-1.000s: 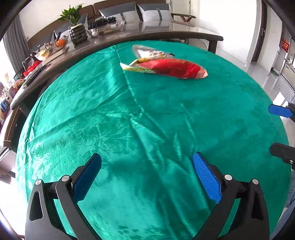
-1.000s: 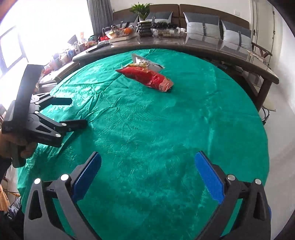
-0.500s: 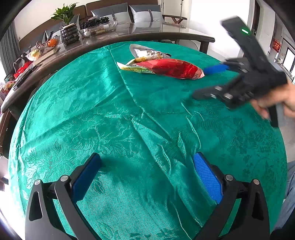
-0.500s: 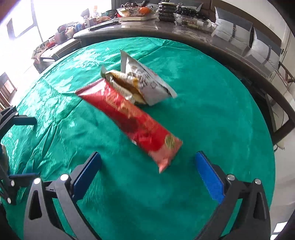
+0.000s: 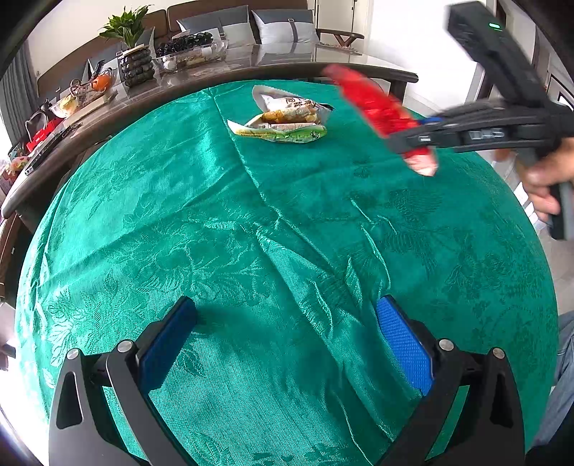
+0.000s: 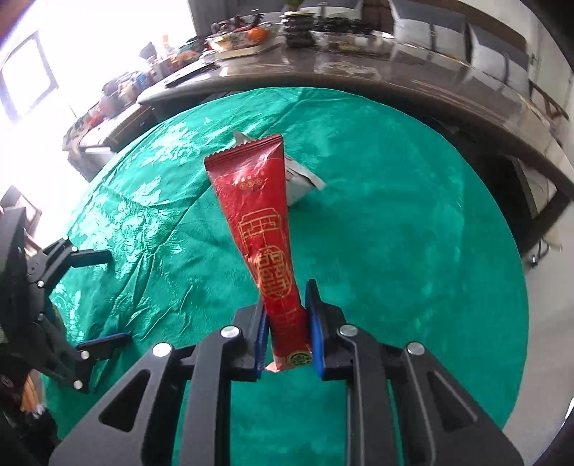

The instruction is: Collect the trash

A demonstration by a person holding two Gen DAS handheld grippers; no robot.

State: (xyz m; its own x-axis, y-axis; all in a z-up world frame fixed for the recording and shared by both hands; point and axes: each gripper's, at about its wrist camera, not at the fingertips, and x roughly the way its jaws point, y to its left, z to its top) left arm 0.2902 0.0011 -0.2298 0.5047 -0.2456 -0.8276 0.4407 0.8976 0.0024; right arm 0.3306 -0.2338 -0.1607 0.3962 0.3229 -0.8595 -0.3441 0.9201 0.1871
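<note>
A long red snack packet (image 6: 262, 222) hangs lifted off the green tablecloth (image 5: 179, 222), its lower end between the blue pads of my right gripper (image 6: 285, 304). The jaws are closing and the pads press on the packet. From the left wrist view the same red packet (image 5: 376, 104) is blurred, sticking up from my right gripper (image 5: 418, 139) at the upper right. A green-yellow wrapper (image 5: 283, 131) and a white-grey wrapper (image 5: 287, 102) lie together at the cloth's far side. My left gripper (image 5: 286, 308) stands open over bare cloth near the front edge, nothing between its fingers.
A long dark counter (image 5: 251, 68) curves behind the round table, loaded with a potted plant (image 5: 123, 25), bowls and trays. A sofa with grey cushions (image 5: 283, 21) stands beyond it. The cloth is creased down the middle. A hand (image 5: 541, 179) holds the right gripper's handle.
My right gripper swept across to the wrappers, closed its wide-open jaws on the red packet and lifted it off the cloth. The left gripper stayed where it was, open.
</note>
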